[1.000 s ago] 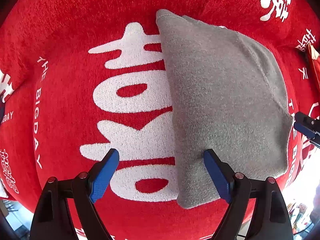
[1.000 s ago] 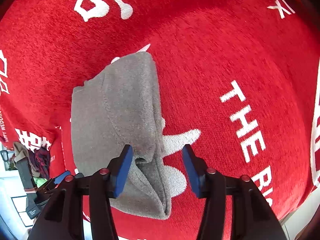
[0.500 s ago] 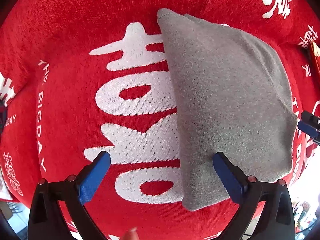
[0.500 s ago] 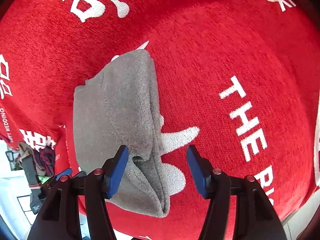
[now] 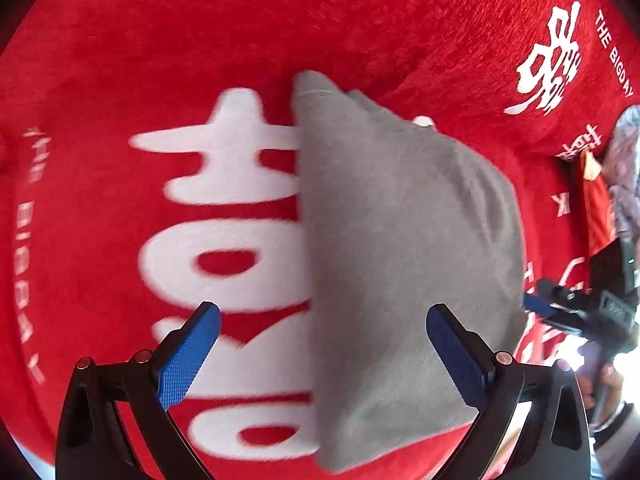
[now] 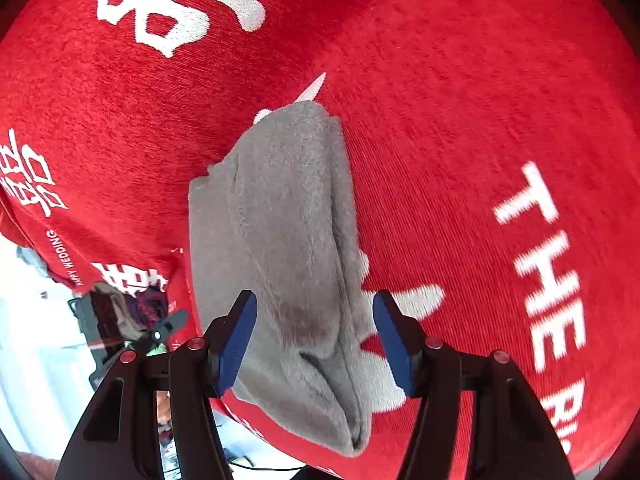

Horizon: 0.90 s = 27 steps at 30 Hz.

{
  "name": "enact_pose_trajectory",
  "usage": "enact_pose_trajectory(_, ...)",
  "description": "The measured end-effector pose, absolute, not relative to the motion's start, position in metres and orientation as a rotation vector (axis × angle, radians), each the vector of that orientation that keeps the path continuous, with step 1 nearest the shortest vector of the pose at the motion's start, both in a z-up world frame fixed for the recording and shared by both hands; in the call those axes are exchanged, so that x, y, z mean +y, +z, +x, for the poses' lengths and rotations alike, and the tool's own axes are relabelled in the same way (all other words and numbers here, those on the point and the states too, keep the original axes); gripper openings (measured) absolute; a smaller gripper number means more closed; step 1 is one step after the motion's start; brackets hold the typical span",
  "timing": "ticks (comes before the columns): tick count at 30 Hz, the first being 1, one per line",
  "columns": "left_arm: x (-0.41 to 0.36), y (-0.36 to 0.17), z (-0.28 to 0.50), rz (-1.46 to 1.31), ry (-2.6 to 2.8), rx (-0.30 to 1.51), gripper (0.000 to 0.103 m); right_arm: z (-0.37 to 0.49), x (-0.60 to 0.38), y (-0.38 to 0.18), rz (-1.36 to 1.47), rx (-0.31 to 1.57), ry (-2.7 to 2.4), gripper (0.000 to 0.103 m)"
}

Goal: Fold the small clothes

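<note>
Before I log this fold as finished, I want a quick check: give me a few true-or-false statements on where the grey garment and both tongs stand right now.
1. The grey garment lies folded on the red blanket. True.
2. The left tongs are clamped on the garment. False: their jaws stand wide apart with nothing between the blue pads.
3. The right tongs are open, straddling the near end of the garment. True.
4. The blanket is plain, with no print. False: it carries large white characters and the words THE BIGDAY.
5. The garment is blue. False: it is grey; only the pads are blue.
</note>
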<state>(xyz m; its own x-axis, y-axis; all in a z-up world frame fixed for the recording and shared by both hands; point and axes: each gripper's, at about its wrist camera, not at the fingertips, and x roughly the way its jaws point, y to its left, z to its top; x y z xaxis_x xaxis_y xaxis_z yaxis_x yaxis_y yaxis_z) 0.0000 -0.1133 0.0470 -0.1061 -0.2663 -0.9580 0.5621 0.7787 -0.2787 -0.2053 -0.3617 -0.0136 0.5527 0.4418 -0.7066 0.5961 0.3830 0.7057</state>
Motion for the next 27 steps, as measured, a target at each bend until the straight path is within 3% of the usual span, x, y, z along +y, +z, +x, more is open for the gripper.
enact_pose_trajectory(11, -0.138, 0.002, 0.001, 0.214, -0.856, 1.623, 0.103, -0.193, -0.378, -0.043, 1.275, 1.058, 0.038, 0.064)
enact_pose_trajectory(23, -0.165, 0.0, -0.006, 0.249, -0.873, 1.574, 0.102, -0.147, -0.358, -0.051, 1.262, 1.021, 0.173, 0.068)
enact_pose_trajectory(25, -0.157, 0.005, -0.005, 0.255, -0.871, 1.554, 0.094, -0.149, -0.357, -0.054, 1.323, 1.032, 0.133, 0.061)
enact_pose_trajectory(26, -0.157, 0.007, -0.006, 0.257, -0.874, 1.546, 0.087, -0.149, -0.357, -0.055, 1.325, 1.046, 0.118, 0.043)
enact_pose_trajectory(27, -0.155, 0.011, -0.007, 0.261, -0.881, 1.532, 0.078, -0.152, -0.357, -0.054, 1.319, 1.054, 0.108, 0.036)
